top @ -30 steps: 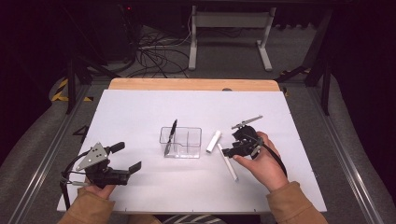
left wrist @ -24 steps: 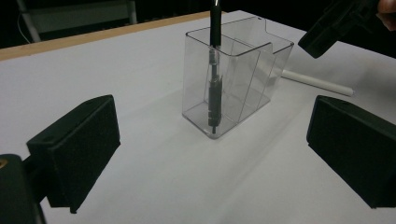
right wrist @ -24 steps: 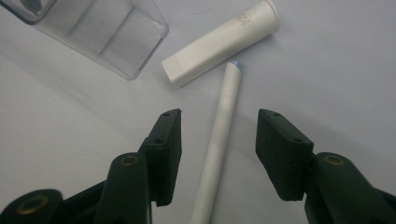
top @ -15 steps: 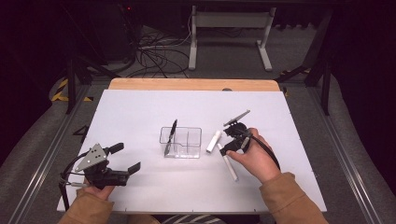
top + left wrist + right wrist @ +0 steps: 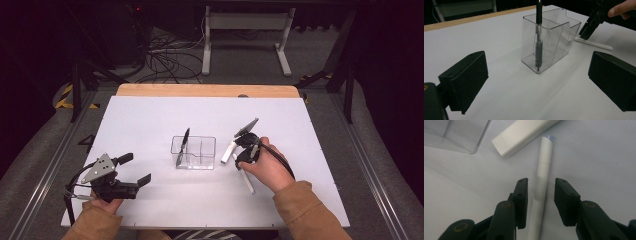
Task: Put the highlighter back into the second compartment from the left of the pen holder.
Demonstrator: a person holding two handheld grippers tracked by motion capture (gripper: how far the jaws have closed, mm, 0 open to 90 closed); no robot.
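A clear divided box (image 5: 194, 152) stands mid-table with a black pen (image 5: 183, 145) leaning upright in its left compartment. Right of it lie a thick white marker (image 5: 227, 152) and a slim white pen (image 5: 247, 182). My right gripper (image 5: 242, 159) points down over the slim pen. In the right gripper view its jaws are open (image 5: 541, 195) and straddle the slim pen (image 5: 544, 172), with a narrow gap on each side. My left gripper (image 5: 135, 168) rests open at the front left, well apart from the box (image 5: 549, 40).
The white tabletop (image 5: 150, 120) has a wooden strip along its far edge (image 5: 205, 90). Cables and a metal stand lie on the floor beyond. In the left gripper view, the right gripper (image 5: 591, 22) hangs beside the box, over the slim pen (image 5: 594, 43).
My right gripper has moved left toward the box and tipped down, so its jaws now straddle the slim white pen. The left gripper has stayed put.
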